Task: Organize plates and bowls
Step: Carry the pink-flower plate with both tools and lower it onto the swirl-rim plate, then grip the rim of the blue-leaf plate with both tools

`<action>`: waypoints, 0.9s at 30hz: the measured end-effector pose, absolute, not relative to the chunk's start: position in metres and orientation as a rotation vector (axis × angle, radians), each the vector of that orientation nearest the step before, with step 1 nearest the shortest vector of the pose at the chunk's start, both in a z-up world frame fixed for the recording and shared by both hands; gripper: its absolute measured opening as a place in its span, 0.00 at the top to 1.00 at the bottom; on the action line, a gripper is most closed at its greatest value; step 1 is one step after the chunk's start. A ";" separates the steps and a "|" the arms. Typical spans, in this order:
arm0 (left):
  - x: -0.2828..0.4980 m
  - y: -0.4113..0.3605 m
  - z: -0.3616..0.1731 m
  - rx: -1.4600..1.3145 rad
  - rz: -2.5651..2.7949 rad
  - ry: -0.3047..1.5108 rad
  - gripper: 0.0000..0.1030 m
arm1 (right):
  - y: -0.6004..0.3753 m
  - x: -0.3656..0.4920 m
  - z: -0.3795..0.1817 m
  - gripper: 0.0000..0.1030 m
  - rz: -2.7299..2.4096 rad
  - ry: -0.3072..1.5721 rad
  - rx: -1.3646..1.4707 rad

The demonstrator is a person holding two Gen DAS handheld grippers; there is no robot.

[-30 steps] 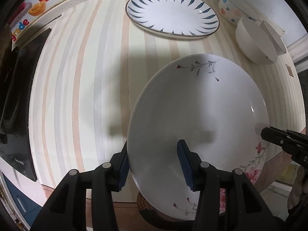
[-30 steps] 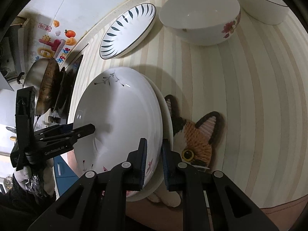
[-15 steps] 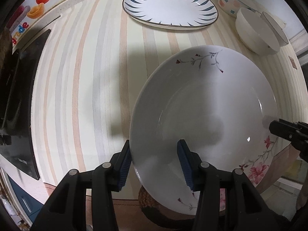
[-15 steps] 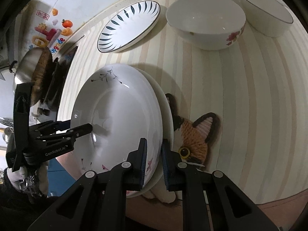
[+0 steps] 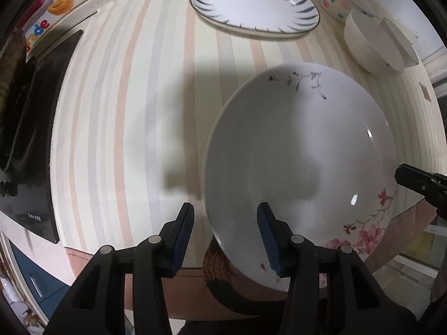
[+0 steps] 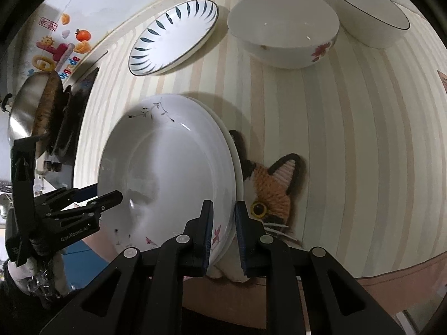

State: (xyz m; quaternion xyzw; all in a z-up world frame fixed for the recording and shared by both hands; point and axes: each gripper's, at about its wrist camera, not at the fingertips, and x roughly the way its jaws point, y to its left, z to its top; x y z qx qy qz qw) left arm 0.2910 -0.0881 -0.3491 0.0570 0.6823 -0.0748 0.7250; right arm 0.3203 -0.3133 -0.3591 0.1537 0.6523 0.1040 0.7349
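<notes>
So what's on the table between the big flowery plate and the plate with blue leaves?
Nothing: only bare striped tablecloth lies between the flowery white plate and blue-leaf plate, in both wrist views.

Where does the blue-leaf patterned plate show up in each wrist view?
Left wrist: blue-leaf plate at top centre, beyond the floral plate.
Right wrist: blue-leaf plate at upper left of centre.
Shared landmark: the floral plate, which both grippers straddle.

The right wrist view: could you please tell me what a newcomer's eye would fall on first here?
The big white floral plate fills the centre, lying partly over a knitted cat-face mat, with the right tool closed on its near rim. Behind it, toward the far edge of the striped table, sit a blue-leaf plate and a flowered bowl.
</notes>
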 end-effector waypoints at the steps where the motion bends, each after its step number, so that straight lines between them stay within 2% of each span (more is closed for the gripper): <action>1: 0.290 -0.087 -0.344 0.122 -0.164 1.497 0.57 | -0.314 0.320 -0.357 0.81 0.229 1.433 0.341; 8: 0.311 -0.075 -0.290 0.050 -0.179 1.370 0.57 | -0.324 0.334 -0.322 0.79 0.249 1.384 0.410; 11: 0.346 -0.059 -0.277 0.020 -0.176 1.333 0.56 | -0.326 0.362 -0.300 0.64 0.281 1.329 0.450; 12: 0.362 -0.057 -0.274 0.011 -0.171 1.322 0.56 | -0.326 0.375 -0.295 0.62 0.291 1.317 0.463; 16: 0.414 -0.048 -0.278 -0.026 -0.169 1.309 0.56 | -0.322 0.433 -0.289 0.62 0.301 1.305 0.488; 23: 0.493 -0.048 -0.318 -0.024 -0.194 1.369 0.56 | -0.314 0.534 -0.325 0.62 0.229 1.393 0.453; 27: 0.520 -0.052 -0.338 -0.008 -0.206 1.421 0.57 | -0.310 0.561 -0.345 0.62 0.196 1.443 0.400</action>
